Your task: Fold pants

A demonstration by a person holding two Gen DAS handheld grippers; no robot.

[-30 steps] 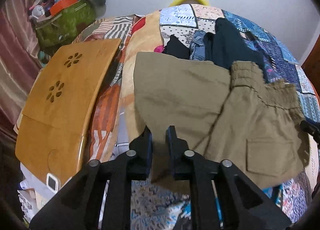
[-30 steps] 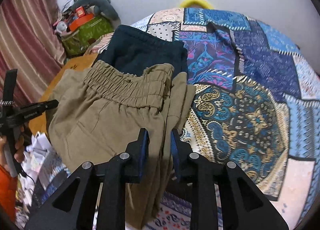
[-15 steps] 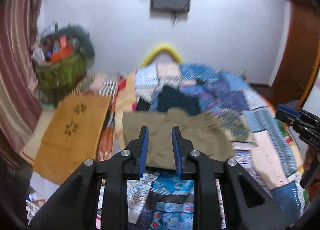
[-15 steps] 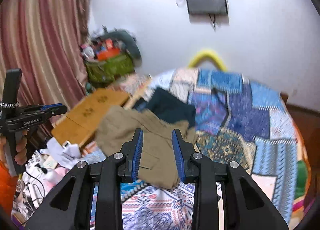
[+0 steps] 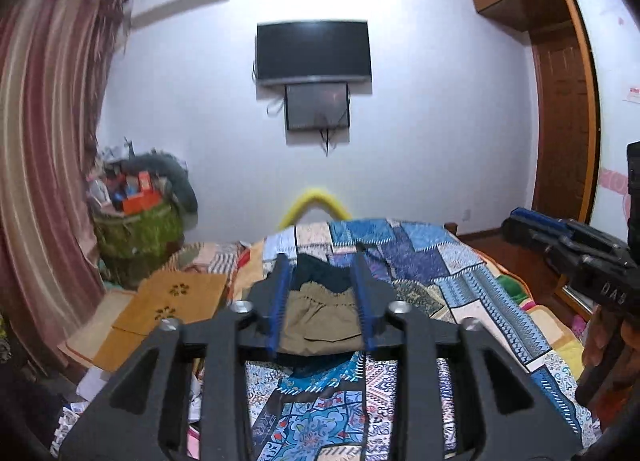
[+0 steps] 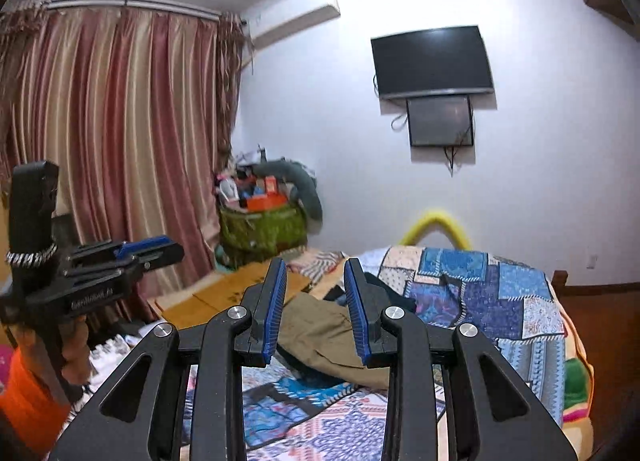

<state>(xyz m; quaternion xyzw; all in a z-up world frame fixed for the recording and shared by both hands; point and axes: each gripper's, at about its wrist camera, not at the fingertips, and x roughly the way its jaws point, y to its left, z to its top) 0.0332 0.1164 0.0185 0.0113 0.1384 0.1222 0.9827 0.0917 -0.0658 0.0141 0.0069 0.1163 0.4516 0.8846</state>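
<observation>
1. Both sets of jaws are spread apart with nothing between them. My left gripper (image 5: 320,297) and right gripper (image 6: 314,307) hang in the air well back from the bed (image 5: 492,301), pointed across the room.
2. The khaki pants (image 5: 320,321) lie in a folded bundle on the patchwork quilt, toward the bed's left edge, elastic waistband on the far side. A dark garment (image 5: 320,271) sits just behind them, touching or tucked under, can't tell which.
3. Handling guess: light, floppy woven cloth, no stiffness at all, so it'll sag and the layers will slide if I only pinch the top one.
4. If I go back in, I'd grab the near corners of the bundle, one per gripper, biting through all the layers. The gathered waistband is thick and would give a good grip too.
5. The wooden lap table (image 5: 160,313) off the left edge stays out of the way.
</observation>
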